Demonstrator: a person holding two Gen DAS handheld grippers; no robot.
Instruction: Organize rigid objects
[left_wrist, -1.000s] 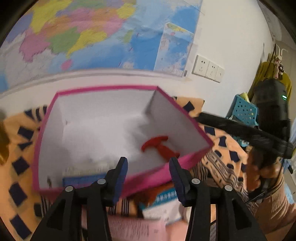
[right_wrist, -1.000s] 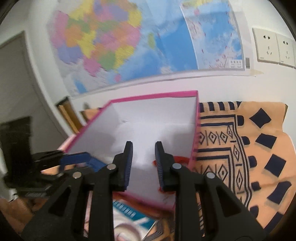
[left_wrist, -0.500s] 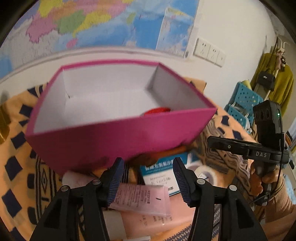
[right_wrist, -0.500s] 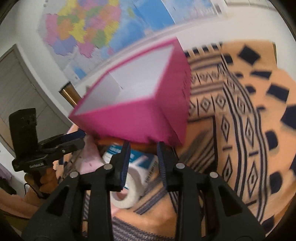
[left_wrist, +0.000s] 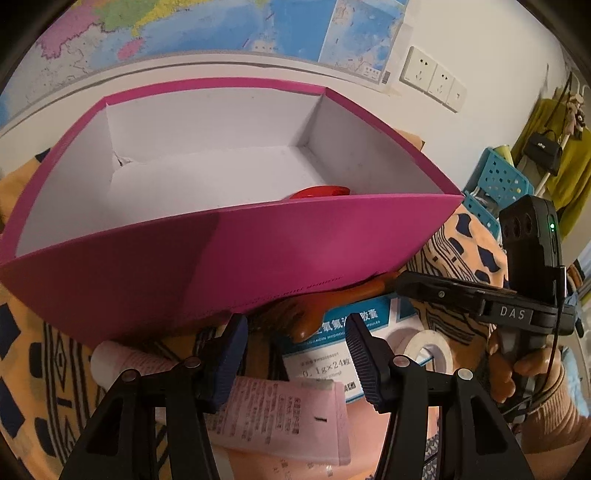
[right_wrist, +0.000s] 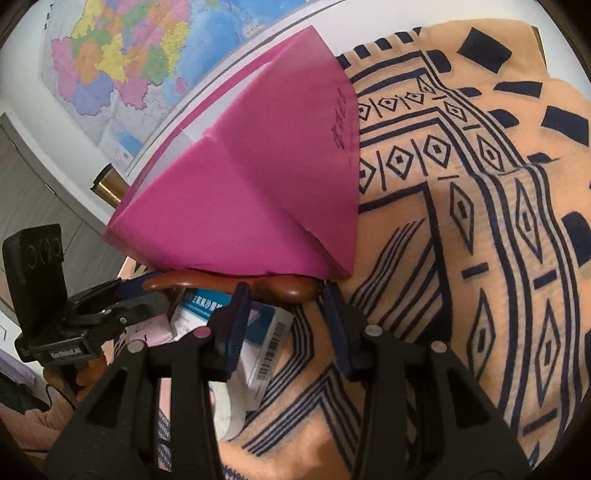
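pink box (left_wrist: 295, 258): landmark; open top, on patterned cloth (right_wrist: 480, 221); red piece (left_wrist: 319, 192) lies inside by its near wall
loose items: brown wooden piece (left_wrist: 332, 306) just under box's near edge; medicine carton (left_wrist: 325, 354), tape roll (left_wrist: 428, 350) and pink tube (left_wrist: 280, 417) in front of box
left gripper (left_wrist: 293, 354): released, nothing between pads, hovers over carton
right gripper (right_wrist: 286, 321): jaws opening, empty, nosed at wooden piece
step: reaching for next item, likely
next move: close on one item, lift over box's near wall
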